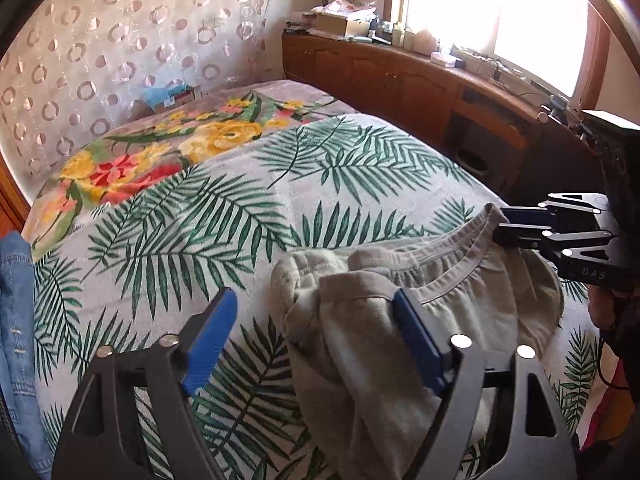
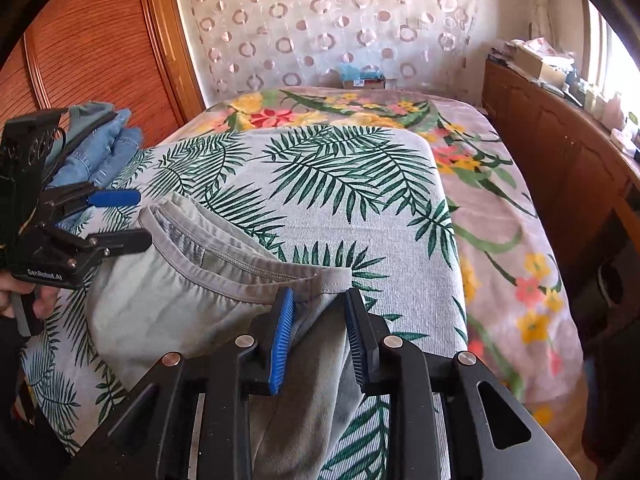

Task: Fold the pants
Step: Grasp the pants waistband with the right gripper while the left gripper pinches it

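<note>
Grey pants lie bunched on a leaf-print bedspread; the right gripper pinches their waistband; the left gripper is spread wide over them.

Grey pants — rumpled, waistband open and uppermost; lying bunched on the palm-leaf bedspread.

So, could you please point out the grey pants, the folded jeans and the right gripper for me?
grey pants [image 2: 168, 304]: right wrist view, on the flat seat fabric.
folded jeans [image 2: 104, 148]: right wrist view, on the blue denim stack.
right gripper [image 2: 318, 300]: right wrist view, midway between its fingertips at the waistband corner.
</note>
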